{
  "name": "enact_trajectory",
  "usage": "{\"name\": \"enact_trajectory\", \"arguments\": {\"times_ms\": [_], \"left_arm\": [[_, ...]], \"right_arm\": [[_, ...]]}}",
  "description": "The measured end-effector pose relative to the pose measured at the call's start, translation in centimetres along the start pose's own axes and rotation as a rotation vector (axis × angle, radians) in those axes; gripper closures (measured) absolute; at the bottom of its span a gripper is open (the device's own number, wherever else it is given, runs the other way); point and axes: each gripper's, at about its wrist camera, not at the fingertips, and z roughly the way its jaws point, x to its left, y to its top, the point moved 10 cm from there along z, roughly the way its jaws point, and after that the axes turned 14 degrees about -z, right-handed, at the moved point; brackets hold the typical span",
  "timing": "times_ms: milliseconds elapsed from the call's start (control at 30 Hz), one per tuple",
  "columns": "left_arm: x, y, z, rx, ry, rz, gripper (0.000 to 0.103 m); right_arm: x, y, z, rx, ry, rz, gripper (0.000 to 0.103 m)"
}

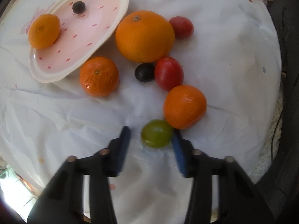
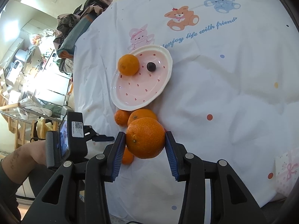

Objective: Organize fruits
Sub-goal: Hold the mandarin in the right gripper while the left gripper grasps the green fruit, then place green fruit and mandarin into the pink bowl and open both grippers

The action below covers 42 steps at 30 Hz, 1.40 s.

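My left gripper (image 1: 151,130) points down at the white cloth with a green grape (image 1: 157,133) between its blue pads. The right pad touches the grape; the left pad stands a little apart from it. Beyond lie a mandarin (image 1: 185,106), two red tomatoes (image 1: 169,73), a dark grape (image 1: 144,72), a big orange (image 1: 144,36) and another mandarin (image 1: 99,76). The pink dotted plate (image 1: 104,43) holds a mandarin (image 1: 44,31) and a dark grape (image 1: 78,7). My right gripper (image 2: 145,133) is shut on a mandarin (image 2: 145,138) above the cloth, short of the plate (image 2: 142,91).
The tablecloth (image 2: 233,74) has printed bears and blue writing. The table's edge runs along the left in the right wrist view, with a cluttered room beyond. A hand (image 2: 28,155) holds the left gripper body (image 2: 71,140) there. A pink patterned box (image 2: 286,171) sits at the right.
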Motion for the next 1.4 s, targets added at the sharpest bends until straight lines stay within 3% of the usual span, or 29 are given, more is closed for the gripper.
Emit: {"name": "enact_trajectory", "arguments": {"times_ms": [67, 233, 400, 767, 1000, 1167, 1400], "left_arm": [[0.2, -0.1, -0.3, -0.008, -0.022, -0.002, 0.075], [0.3, -0.5, -1.1, -0.028, -0.021, 0.01, 0.075], [0.7, -1.2, -2.7, -0.074, -0.026, -0.041, 0.075], [2.2, -0.6, -9.9, -0.304, -0.029, -0.268, 0.076], [5.8, 2.0, -13.0, -0.473, -0.012, -0.516, 0.076], [8.6, 4.3, -13.0, -0.52, -0.032, -0.658, 0.076], [11.5, 7.8, -9.3, -0.489, -0.023, -0.781, 0.076]], "right_arm": [[-0.1, -0.1, 0.1, 0.004, -0.003, 0.006, 0.059], [0.0, 0.0, 0.1, 0.002, -0.006, 0.001, 0.059], [0.1, -0.1, 0.1, 0.004, -0.005, -0.003, 0.058], [1.0, 0.0, 0.1, 0.0, 0.017, -0.018, 0.058], [1.6, 1.6, -0.5, -0.031, 0.043, -0.042, 0.058], [1.2, 4.6, -0.1, -0.054, 0.045, -0.05, 0.059], [-0.4, 9.1, 2.9, -0.044, 0.018, -0.06, 0.059]]}}
